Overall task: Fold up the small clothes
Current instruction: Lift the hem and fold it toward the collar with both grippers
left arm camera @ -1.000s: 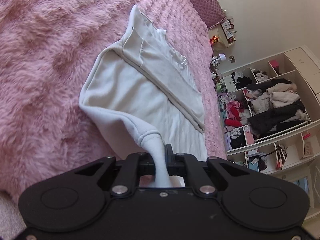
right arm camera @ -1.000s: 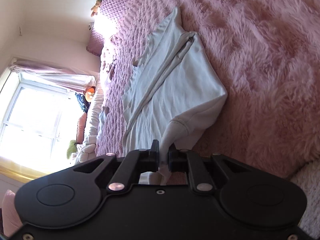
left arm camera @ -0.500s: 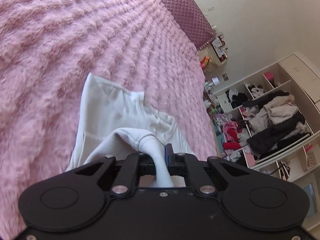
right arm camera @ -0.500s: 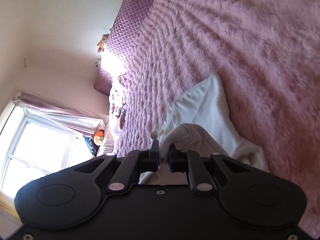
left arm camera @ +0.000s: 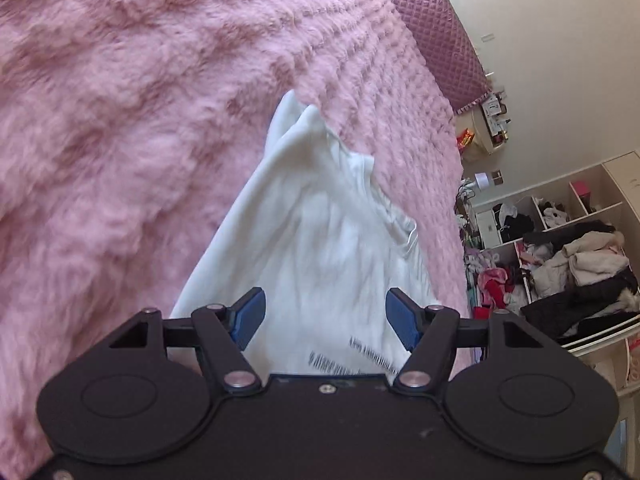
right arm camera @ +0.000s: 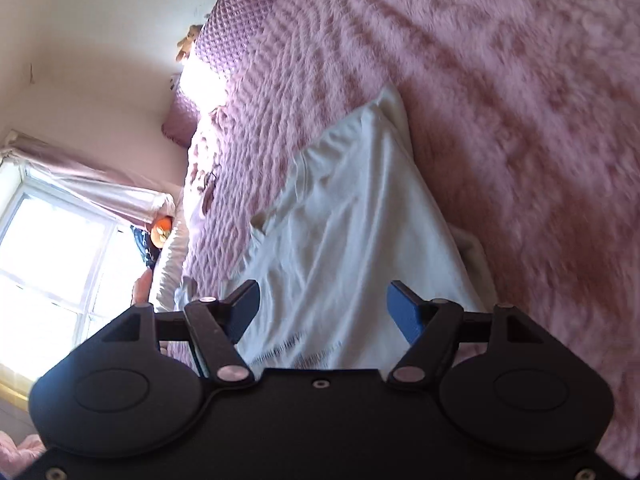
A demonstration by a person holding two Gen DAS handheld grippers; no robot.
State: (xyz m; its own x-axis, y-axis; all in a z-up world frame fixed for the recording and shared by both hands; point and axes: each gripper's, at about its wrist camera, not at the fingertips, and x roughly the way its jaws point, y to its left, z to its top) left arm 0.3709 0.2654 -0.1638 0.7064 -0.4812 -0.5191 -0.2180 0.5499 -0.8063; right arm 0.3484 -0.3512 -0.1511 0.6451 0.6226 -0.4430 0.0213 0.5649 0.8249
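Pink fluffy blanket (left arm camera: 120,128) covers pretty much the whole bed, and the little white shirt (left arm camera: 316,240) is lying on it right in front of both grippers.

Left wrist view gives you the messy side of the room: open white shelves (left arm camera: 560,248) stuffed with piles of clothes, plus a small bedside stand (left arm camera: 486,128) with clutter next to the quilted purple headboard (left arm camera: 432,28). You also catch some dark print on the shirt near the gripper, too smeared to read. Right wrist view shows none of that. It looks the other way, at a bright window (right arm camera: 48,260) with a pinkish curtain (right arm camera: 92,184), something orange by the sill, maybe a plush toy, and a small teddy bear (right arm camera: 188,42) perched up on the headboard.

Left gripper (left arm camera: 324,316) has its blue pads spread wide and the jaws are opening; the shirt lies below the gap and neither pad presses it. Same story for the right gripper (right arm camera: 324,308): jaws opening, fabric beneath, nothing pinched. Both black gripper bodies block the near end of the shirt.

Shirt looks folded over on itself, long axis running away from the grippers toward the headboard, narrowing to a rumpled tip at the far end. Everything's a bit motion-blurred.
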